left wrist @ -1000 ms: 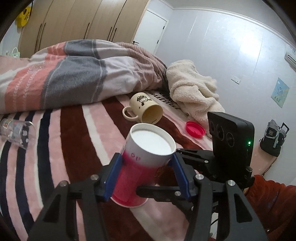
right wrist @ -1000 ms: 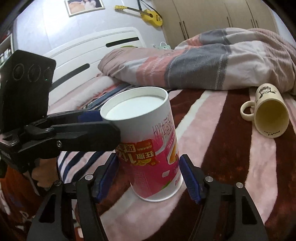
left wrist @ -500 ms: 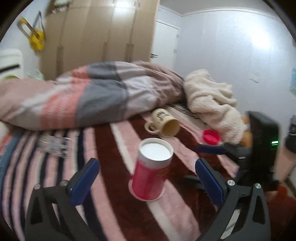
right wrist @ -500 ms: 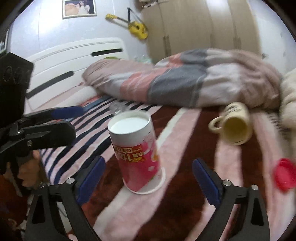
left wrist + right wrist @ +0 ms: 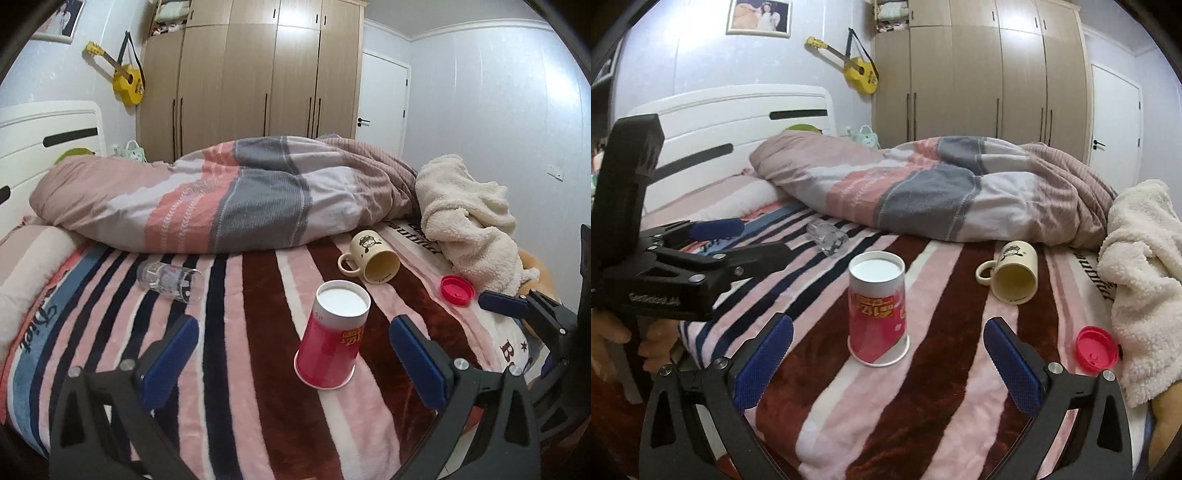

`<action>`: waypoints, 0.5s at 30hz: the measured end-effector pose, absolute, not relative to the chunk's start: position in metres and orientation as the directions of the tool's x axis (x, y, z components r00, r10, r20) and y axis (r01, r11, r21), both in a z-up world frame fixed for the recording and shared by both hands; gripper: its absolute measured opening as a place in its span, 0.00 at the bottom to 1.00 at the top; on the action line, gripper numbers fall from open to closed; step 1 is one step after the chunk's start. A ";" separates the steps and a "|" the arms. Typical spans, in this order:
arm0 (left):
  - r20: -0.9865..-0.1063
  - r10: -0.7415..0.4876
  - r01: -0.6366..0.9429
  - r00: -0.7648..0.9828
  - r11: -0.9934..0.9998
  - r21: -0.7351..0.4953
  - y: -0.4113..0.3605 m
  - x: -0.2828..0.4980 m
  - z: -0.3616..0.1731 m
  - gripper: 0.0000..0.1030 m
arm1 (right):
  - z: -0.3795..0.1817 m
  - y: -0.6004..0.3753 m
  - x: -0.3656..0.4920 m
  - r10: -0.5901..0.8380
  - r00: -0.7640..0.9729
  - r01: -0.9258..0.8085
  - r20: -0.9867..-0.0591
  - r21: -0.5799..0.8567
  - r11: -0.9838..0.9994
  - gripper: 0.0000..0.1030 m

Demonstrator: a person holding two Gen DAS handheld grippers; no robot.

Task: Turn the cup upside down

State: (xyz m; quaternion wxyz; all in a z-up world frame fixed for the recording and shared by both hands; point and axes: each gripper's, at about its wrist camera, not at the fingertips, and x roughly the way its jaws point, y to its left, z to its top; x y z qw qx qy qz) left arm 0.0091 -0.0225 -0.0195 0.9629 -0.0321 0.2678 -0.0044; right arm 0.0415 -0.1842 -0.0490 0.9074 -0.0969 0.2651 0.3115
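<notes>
Standing mouth-down on the blanket [image 5: 258, 369], the cup [image 5: 334, 336] looks flipped. We hold both grippers, left [image 5: 295, 354] and right [image 5: 888, 354], jaws wide apart and empty; mug [image 5: 371, 256] at its 1 o'clock.

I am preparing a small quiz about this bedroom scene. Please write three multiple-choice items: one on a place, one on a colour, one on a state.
1. Where does the red lid lie?
A. on the blanket beside the cream fleece
B. inside the mug
C. on top of the paper cup

2. What colour is the mug?
A. blue
B. cream
C. black

3. How does the paper cup stand?
A. on its side
B. mouth up
C. mouth down, base up

Answers:
1. A: the red lid lies flat on the striped blanket, next to the cream fleece.
2. B: the mug, on its side, is cream inside and out.
3. C: the paper cup rests on its wide rim with its white base on top; the left claw and right claw are both open, apart from it.
</notes>
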 end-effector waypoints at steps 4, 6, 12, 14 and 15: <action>-0.500 -0.027 -0.021 0.866 0.996 -0.091 -0.020 0.006 -0.016 1.00 | -0.045 -0.187 0.035 0.529 0.671 -0.619 -0.520 -0.001 0.785 1.00; -0.495 -0.031 -0.024 0.868 0.994 -0.105 -0.018 0.002 -0.015 1.00 | -0.042 -0.188 0.033 0.541 0.669 -0.623 -0.510 0.011 0.782 1.00; -0.498 -0.018 -0.044 0.867 0.993 -0.114 -0.011 -0.002 -0.017 1.00 | -0.038 -0.184 0.031 0.522 0.685 -0.611 -0.508 -0.010 0.792 1.00; -0.499 -0.011 -0.052 0.867 0.992 -0.114 -0.008 -0.003 -0.018 1.00 | -0.037 -0.185 0.031 0.521 0.689 -0.606 -0.505 -0.006 0.795 1.00; -0.499 -0.008 -0.056 0.867 0.992 -0.113 -0.007 -0.003 -0.018 1.00 | -0.037 -0.185 0.031 0.524 0.686 -0.607 -0.504 0.000 0.795 1.00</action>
